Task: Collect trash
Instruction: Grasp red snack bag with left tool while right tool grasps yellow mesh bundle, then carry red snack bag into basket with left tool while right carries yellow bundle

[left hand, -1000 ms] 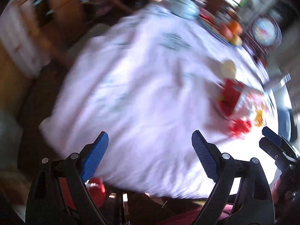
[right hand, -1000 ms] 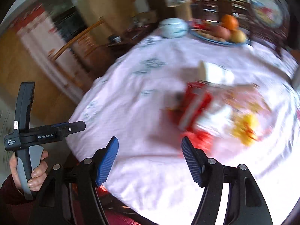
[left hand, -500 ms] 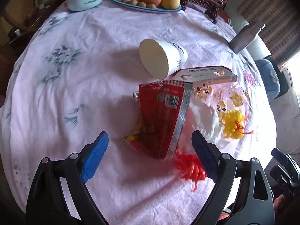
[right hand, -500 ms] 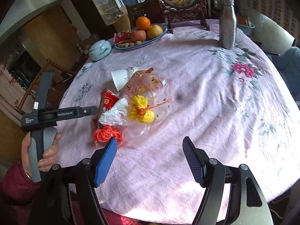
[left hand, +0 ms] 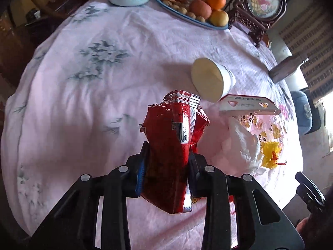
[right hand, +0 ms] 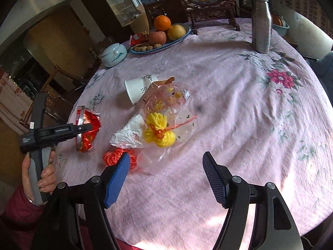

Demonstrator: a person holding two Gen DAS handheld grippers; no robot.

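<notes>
Round table under a pink floral cloth, trash clustered mid-table.
I have the red snack wrapper pinched in my left gripper, lifted; first piece only. Paper cup, tissue, yellow yarn remain, just ahead of my right gripper, spread wide, empty.

Both grippers are showing black frames dotted with round silver screws. The right gripper is wearing blue ribbed pads. On the left gripper, a grey handle and white lettering are showing; bare skin and a dark red sleeve are showing too.
</notes>
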